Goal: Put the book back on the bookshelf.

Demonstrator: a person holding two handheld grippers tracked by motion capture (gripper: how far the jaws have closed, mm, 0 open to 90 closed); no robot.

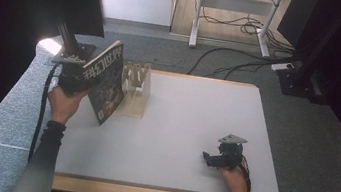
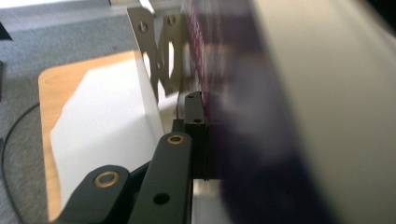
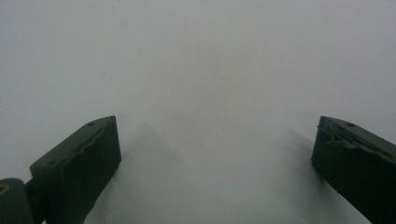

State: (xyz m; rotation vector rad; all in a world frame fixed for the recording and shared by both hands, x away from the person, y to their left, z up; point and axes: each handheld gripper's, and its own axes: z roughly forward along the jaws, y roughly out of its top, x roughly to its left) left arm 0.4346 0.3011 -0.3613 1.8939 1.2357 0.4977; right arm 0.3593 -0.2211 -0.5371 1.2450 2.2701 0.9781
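Note:
A dark-covered book (image 1: 108, 83) with a pale spine is held tilted above the table's far left corner, and my left gripper (image 1: 78, 82) is shut on its lower edge. In the left gripper view one black jaw pad (image 2: 194, 126) presses against the book's purple cover (image 2: 261, 140); the other jaw is hidden behind the book. A light wooden rack (image 1: 136, 90) with upright slats stands just right of the book, and the rack (image 2: 161, 56) shows past the jaw. My right gripper (image 1: 209, 159) rests on the table near the front right, and its jaws (image 3: 215, 154) stand open over bare surface.
The white table (image 1: 197, 110) has a wooden front edge. Grey carpet surrounds it. A dark monitor stand (image 1: 72, 44) sits beyond the far left corner, and cables (image 1: 235, 54) and desk legs (image 1: 197, 14) lie behind the table.

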